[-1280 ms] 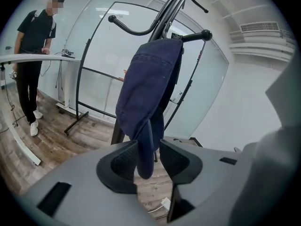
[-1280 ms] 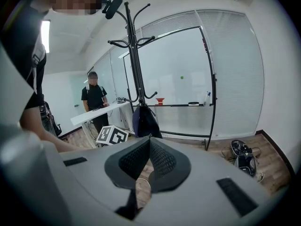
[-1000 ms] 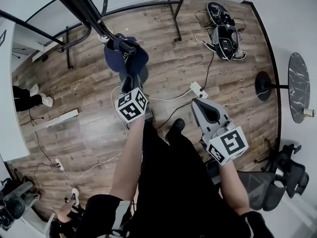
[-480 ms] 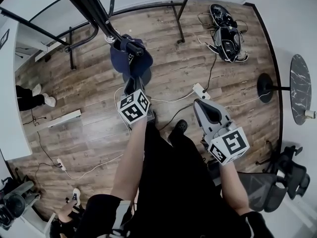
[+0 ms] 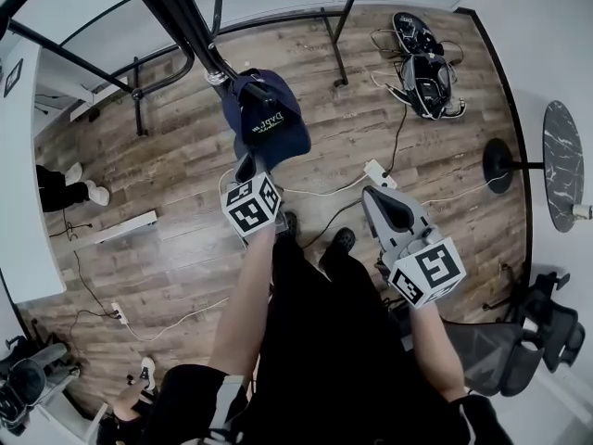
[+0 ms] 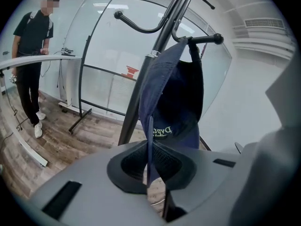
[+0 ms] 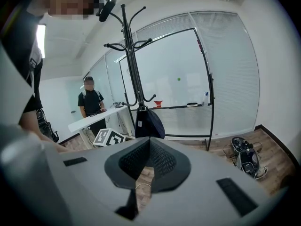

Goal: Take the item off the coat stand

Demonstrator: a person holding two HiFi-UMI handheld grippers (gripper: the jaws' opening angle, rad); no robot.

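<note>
A navy cap (image 5: 269, 119) hangs from a hook (image 6: 207, 39) of the black coat stand (image 5: 181, 21). Its inside faces up in the head view, with pale print showing. My left gripper (image 5: 248, 167) is right below it. In the left gripper view its jaws are closing, and the pads of the left gripper (image 6: 149, 161) pinch the thin edge of the cap's (image 6: 181, 98) brim. My right gripper (image 5: 378, 197) hangs lower at the right, shut with nothing in it. The right gripper view shows the right gripper (image 7: 149, 147) pointing at the stand (image 7: 131, 65) and the cap (image 7: 149, 124) from farther away.
Black bags (image 5: 422, 63) and cables lie on the wooden floor at the far right. Near my feet is a white power strip (image 5: 375, 171). A round table (image 5: 559, 160) and an office chair (image 5: 519, 332) stand at the right. A person (image 6: 33, 55) stands by a white counter.
The left gripper's jaws have come together on the cap's brim. The cap has swung to the right and tilted, so its printed inside now shows. The right gripper has barely moved.
</note>
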